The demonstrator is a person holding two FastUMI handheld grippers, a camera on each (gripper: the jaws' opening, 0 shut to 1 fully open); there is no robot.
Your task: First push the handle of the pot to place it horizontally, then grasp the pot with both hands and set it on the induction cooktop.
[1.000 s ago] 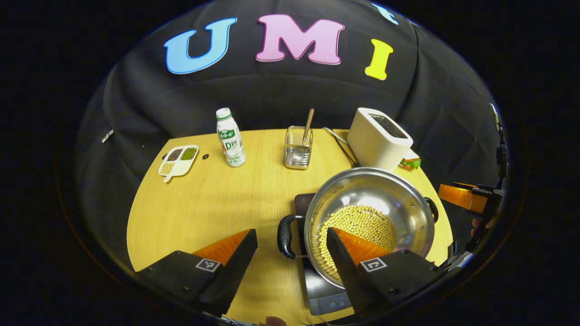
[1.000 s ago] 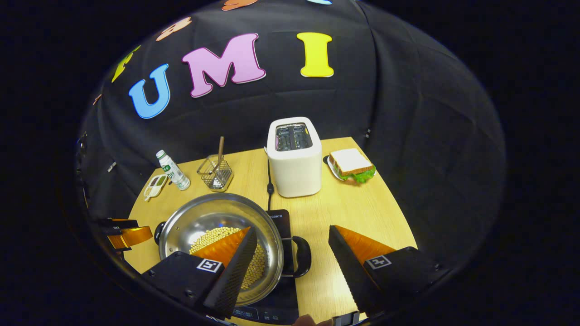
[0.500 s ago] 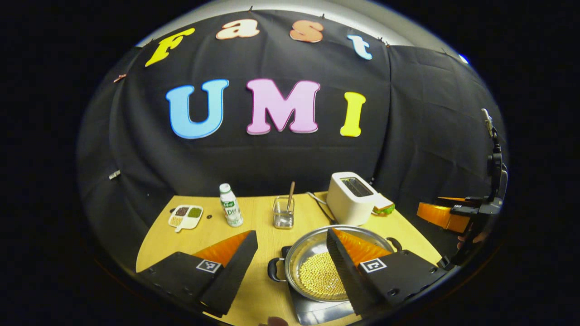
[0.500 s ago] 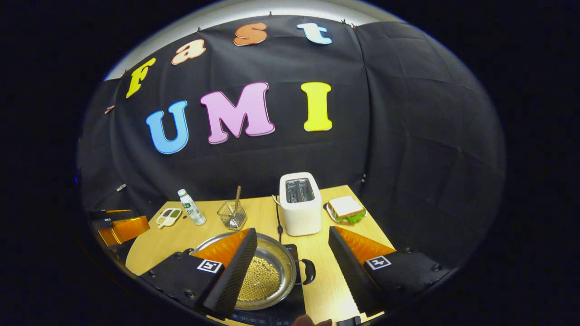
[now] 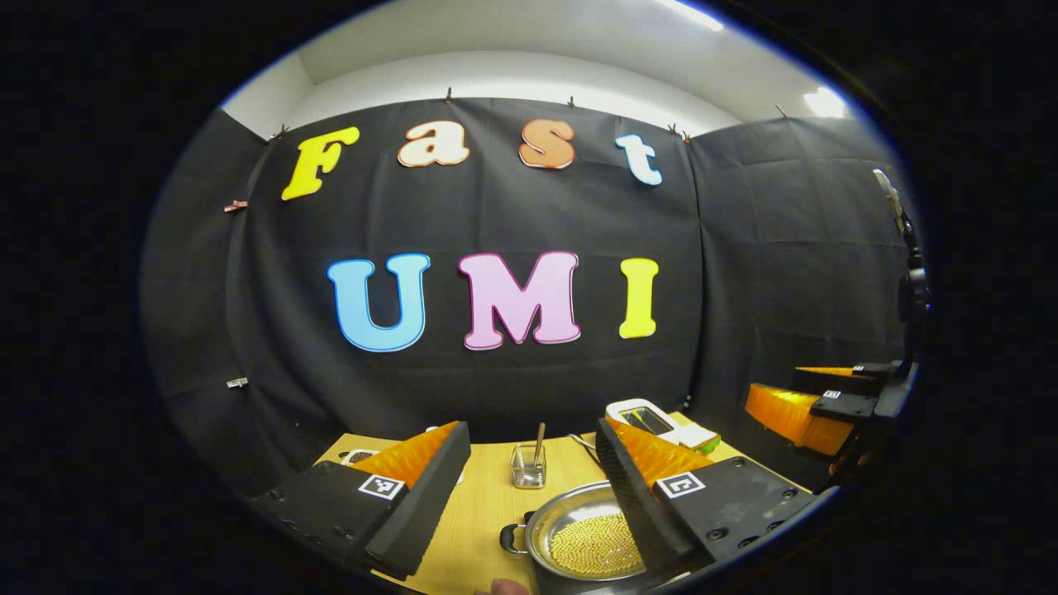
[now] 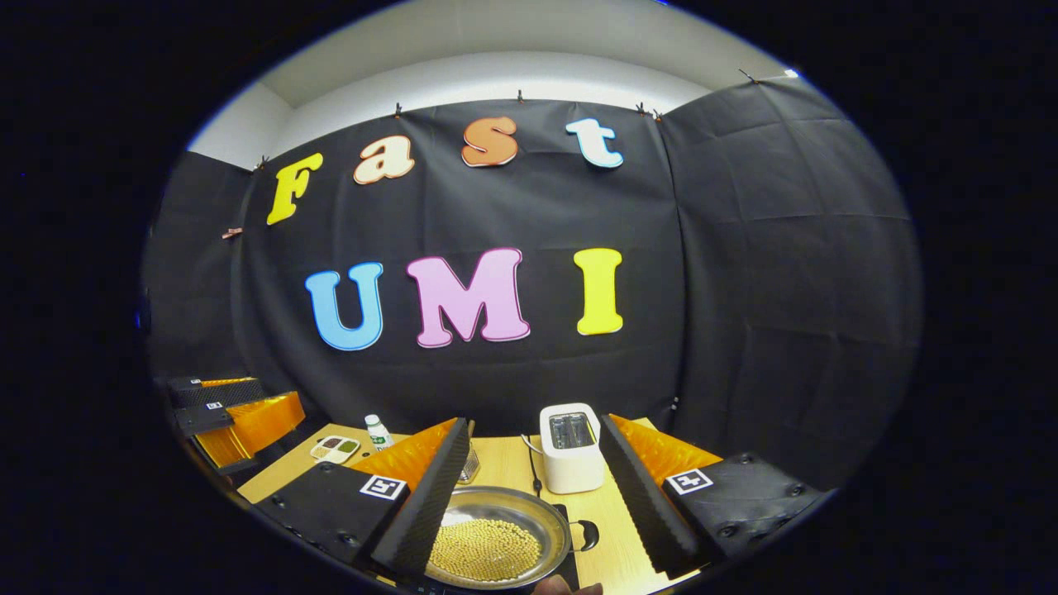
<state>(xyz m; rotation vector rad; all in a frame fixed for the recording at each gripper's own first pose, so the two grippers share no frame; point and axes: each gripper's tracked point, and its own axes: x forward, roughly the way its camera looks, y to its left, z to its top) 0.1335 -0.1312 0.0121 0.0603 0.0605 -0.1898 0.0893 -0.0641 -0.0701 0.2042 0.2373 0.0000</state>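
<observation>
1. Both grippers sit high above the table, tilted up toward the booth wall. Left gripper (image 5: 533, 479) is spread wide and empty; right gripper (image 6: 533, 479) likewise.
2. Pot (image 6: 496, 541) rests on the cooktop (image 6: 574, 555), in front of the toaster (image 6: 572, 446). It holds a layer of beans and its side handles point left and right. Looks placed; task reads as basically done.
3. Risk: only a sliver of cooktop shows past the pot, so I can't tell if the pot is centred. If it's off-centre, a nudge could slide it.
4. Risk: a low gripper pass over the pot could clip a handle (image 6: 585, 535) and spill beans.
5. Risk: the toaster cord (image 6: 533, 471) runs down just beside the pot and could snag.
6. Count, around the pot: 1 pot, 1 cooktop, 1 toaster, 1 bottle (image 6: 378, 431), 1 divided dish (image 6: 335, 449), 1 glass holder (image 5: 528, 465) with 1 stick, 1 sandwich (image 5: 697, 438) beside the toaster, 2 grippers.
</observation>
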